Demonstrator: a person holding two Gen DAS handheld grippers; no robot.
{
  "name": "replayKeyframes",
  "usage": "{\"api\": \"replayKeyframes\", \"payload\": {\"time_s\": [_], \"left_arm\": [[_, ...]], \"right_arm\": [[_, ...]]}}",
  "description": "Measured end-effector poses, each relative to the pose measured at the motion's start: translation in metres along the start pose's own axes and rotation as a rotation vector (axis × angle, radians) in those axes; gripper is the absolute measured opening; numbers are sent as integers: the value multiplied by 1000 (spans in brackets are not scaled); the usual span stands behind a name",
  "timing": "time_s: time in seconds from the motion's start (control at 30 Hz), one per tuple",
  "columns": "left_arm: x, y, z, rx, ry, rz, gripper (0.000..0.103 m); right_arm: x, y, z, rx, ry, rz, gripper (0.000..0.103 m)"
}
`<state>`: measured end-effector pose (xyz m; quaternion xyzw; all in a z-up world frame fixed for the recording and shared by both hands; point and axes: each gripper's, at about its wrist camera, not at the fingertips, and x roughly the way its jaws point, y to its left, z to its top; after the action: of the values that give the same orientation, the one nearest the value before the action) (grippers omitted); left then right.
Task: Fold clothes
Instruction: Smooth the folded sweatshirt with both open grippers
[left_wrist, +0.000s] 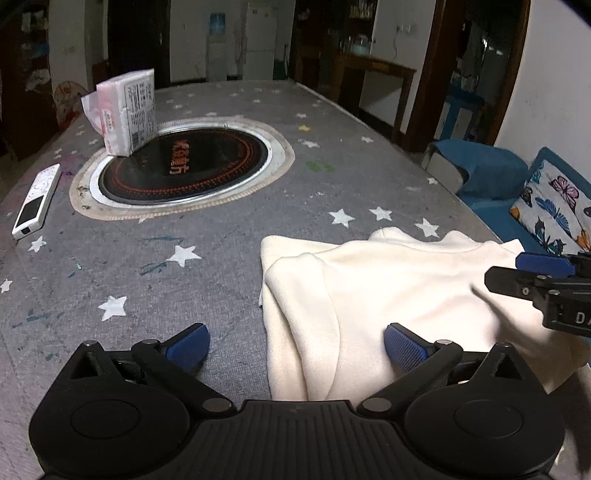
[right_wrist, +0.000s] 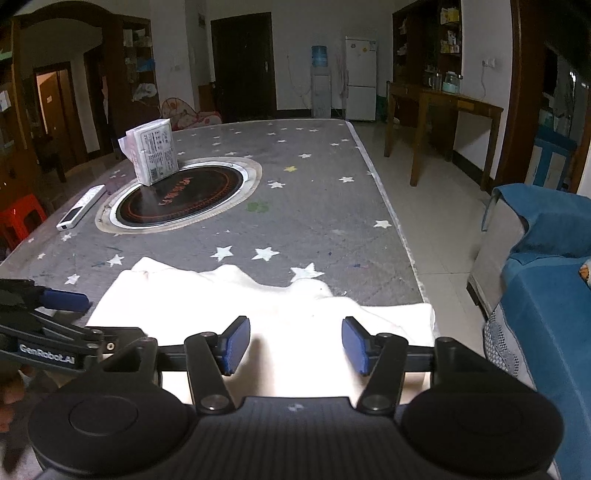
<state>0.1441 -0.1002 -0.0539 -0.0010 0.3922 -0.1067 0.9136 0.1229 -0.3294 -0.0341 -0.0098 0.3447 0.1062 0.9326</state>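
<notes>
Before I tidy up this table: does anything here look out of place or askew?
The cream garment lies folded but uneven, its near right corner draped over the table edge. A white packet stands tilted, partly on the round black cooktop. Pen scribbles mark the starred cloth. Nothing looks spilled.

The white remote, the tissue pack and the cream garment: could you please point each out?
white remote (left_wrist: 36, 201), left wrist view, middle of its body.
tissue pack (right_wrist: 155, 152), right wrist view, printed face.
cream garment (left_wrist: 388, 295), left wrist view, top folded layer.
</notes>
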Motion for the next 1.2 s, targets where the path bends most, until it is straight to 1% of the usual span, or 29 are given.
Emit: {"api": "replayKeyframes", "payload": {"time_s": [0.1,0.2,0.63,0.73,1.03,1.2], "left_arm": [[-1,-1,-3,-1,-23,4,103],[-1,-2,-5,-2,-36,11,103],[-2,-2,-17,3,-129,13,103],[-2,-1,-17,2,-134,11,103],[-2,-2,-18,4,-134,12,103],[-2,-1,-17,4,-133,11,103]], "right_arm": [[-3,0,-2,9,0,2,58],[-5,0,-4,15,-3,1,62],[-10,-2,-7,17,-18,1,64],[-11,-1,-7,16,-24,1,67],[-11,3,-7,0,-33,11,68],[-20,8,-7,-18,-47,14,68]]}}
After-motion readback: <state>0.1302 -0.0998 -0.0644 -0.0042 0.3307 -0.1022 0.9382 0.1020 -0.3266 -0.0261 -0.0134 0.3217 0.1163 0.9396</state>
